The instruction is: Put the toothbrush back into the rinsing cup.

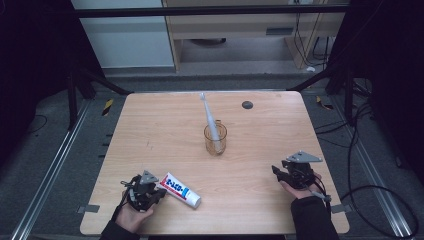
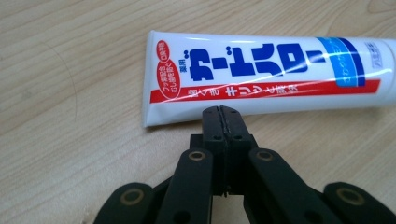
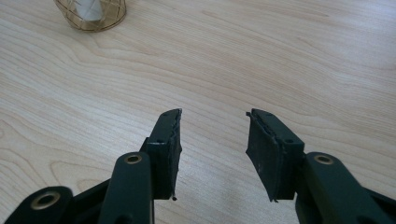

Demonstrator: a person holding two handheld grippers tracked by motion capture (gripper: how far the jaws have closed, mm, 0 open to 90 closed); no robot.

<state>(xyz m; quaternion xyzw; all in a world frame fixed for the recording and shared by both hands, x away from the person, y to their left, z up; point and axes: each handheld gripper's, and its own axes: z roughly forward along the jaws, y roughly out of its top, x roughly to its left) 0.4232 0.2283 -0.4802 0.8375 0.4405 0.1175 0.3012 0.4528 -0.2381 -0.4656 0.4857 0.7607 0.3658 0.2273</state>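
Observation:
A white toothpaste tube point(image 1: 181, 190) with blue and red print lies flat near the table's front left; its crimped end point(image 2: 149, 79) faces my left gripper. My left gripper point(image 1: 161, 192) is shut with nothing between its jaws, its tips point(image 2: 222, 111) just short of the tube's near edge. A white toothbrush point(image 1: 210, 120) stands tilted in an amber glass cup point(image 1: 215, 139) at the table's middle. My right gripper point(image 1: 276, 170) rests open at the front right, and bare wood shows between its pads point(image 3: 214, 114). The cup's base point(image 3: 91, 13) sits far off at the upper left there.
A small dark round disc point(image 1: 247, 104) lies near the far edge of the wooden table point(image 1: 150, 130). Cables trail over the floor to the right. Metal frame legs stand beyond the table's back corners.

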